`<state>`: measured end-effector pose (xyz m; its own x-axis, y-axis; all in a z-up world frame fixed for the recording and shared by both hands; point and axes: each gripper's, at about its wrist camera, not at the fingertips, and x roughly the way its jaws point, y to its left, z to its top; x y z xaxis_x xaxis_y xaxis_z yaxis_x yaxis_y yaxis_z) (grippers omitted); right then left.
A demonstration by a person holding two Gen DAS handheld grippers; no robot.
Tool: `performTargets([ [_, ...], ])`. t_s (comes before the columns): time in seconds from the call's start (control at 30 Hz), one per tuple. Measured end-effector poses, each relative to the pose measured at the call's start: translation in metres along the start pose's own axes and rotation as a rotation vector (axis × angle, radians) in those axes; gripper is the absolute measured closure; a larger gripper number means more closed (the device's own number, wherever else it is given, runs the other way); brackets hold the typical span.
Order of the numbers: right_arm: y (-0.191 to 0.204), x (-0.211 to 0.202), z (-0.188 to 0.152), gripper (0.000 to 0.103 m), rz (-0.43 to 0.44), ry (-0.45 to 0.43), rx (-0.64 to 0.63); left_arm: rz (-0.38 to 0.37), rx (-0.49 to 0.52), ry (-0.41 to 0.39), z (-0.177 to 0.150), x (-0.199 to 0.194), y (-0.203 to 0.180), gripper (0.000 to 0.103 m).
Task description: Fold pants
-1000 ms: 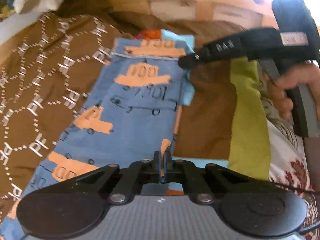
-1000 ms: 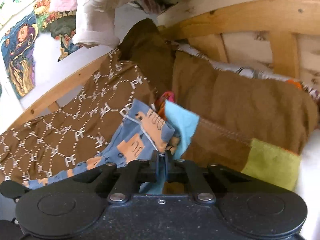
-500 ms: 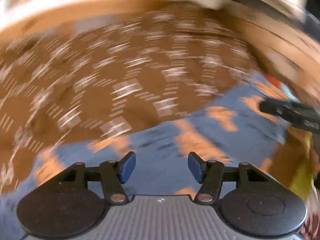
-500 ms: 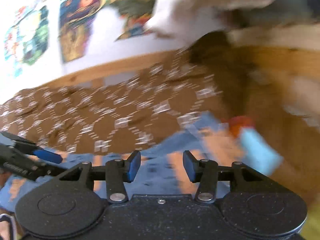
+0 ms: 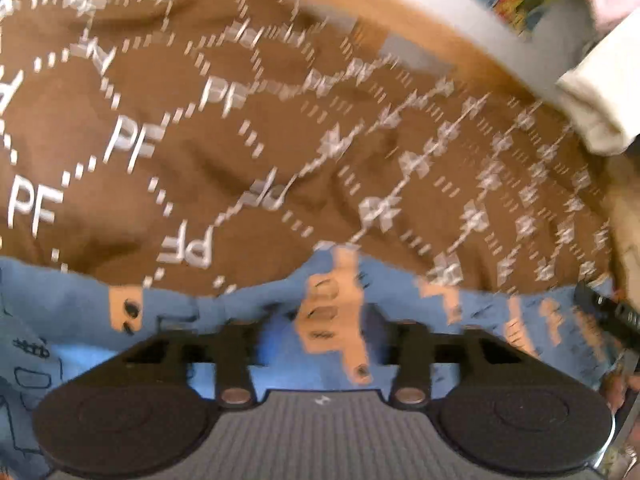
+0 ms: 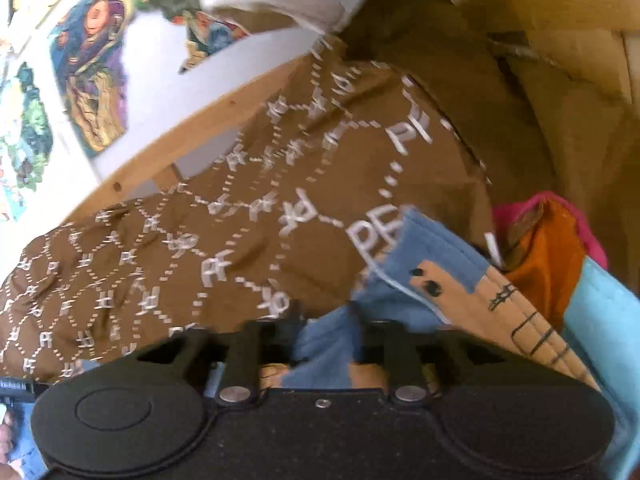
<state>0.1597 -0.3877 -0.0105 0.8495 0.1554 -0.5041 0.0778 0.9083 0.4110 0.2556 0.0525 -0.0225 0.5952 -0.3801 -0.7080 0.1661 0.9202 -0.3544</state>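
The blue pants with orange prints (image 5: pixel 328 320) lie on a brown patterned blanket (image 5: pixel 224 128). My left gripper (image 5: pixel 320 320) is open, its jaws wide apart on either side of a raised fold at the pants' far edge. My right gripper (image 6: pixel 330 332) is open too, jaws straddling blue fabric near the waistband (image 6: pixel 440 272). The right gripper's tip shows at the right edge of the left wrist view (image 5: pixel 608 312). The left gripper's tip shows at the lower left of the right wrist view (image 6: pixel 16 386). Both views are blurred.
A wooden bed rail (image 6: pixel 168 140) and a wall with colourful pictures (image 6: pixel 88 72) lie beyond the blanket. White cloth hangs over the rail (image 5: pixel 600 100). Orange, pink and turquoise fabrics (image 6: pixel 552 256) lie right of the waistband.
Both grippers were shut on the pants a second ago, then opened and swung round. They now sit lower, with fabric between their open jaws.
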Motion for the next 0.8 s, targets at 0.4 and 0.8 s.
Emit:
performTargets([
  [0.4, 0.015, -0.002, -0.025, 0.037, -0.095, 0.017, -0.104, 0.192, 0.022, -0.024, 0.025, 0.044, -0.009, 0.046],
  [0.8, 0.022, -0.091, -0.026, 0.007, -0.251, -0.131, 0.074, 0.015, 0.312, -0.082, 0.006, 0.032, -0.109, 0.019],
])
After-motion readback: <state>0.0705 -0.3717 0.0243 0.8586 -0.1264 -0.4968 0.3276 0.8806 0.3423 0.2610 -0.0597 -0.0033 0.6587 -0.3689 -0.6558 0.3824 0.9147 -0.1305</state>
